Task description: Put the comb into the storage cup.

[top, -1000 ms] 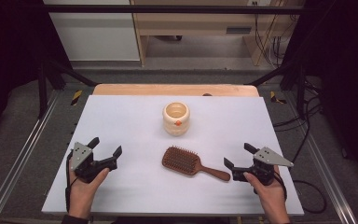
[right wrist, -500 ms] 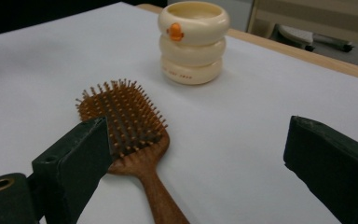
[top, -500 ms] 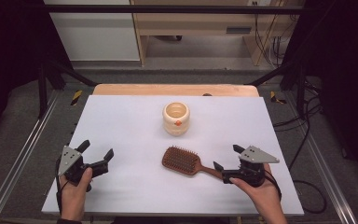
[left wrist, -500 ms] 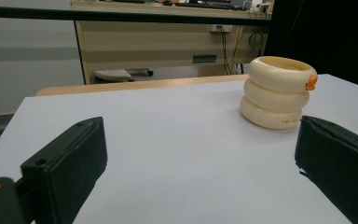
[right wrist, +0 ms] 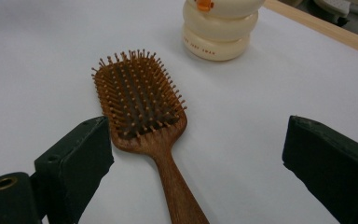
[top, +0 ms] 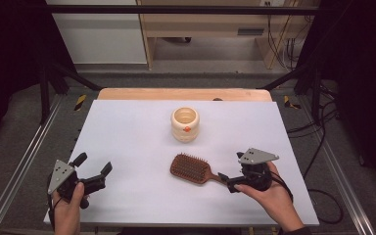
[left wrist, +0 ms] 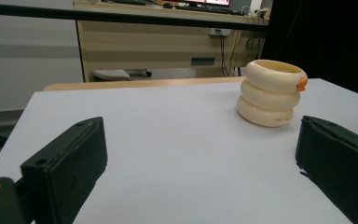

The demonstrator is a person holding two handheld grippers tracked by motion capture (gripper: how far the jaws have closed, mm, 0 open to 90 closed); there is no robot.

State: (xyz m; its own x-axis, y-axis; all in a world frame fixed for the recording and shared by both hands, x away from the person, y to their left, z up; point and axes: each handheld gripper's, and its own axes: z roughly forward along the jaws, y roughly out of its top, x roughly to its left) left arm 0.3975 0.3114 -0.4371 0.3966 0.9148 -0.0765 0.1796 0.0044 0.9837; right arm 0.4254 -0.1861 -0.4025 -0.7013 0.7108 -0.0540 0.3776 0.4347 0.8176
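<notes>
A: What has moved over the last second?
B: The left gripper (top: 94, 169) drew back toward the near-left corner of the table (top: 127, 127).
A: And the right gripper (top: 234, 172)?
B: It slid left, and its spread jaws now flank the hairbrush (top: 196, 169) handle.

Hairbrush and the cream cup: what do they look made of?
Hairbrush: looks like wood, reddish-brown with grain showing along the handle, low sheen; pins look wooden too, darker pad beneath them. Cream cup: smooth, softly glossy stacked-ring body, ceramic or moulded plastic, cannot tell which; a small orange knob sits near its rim.
</notes>
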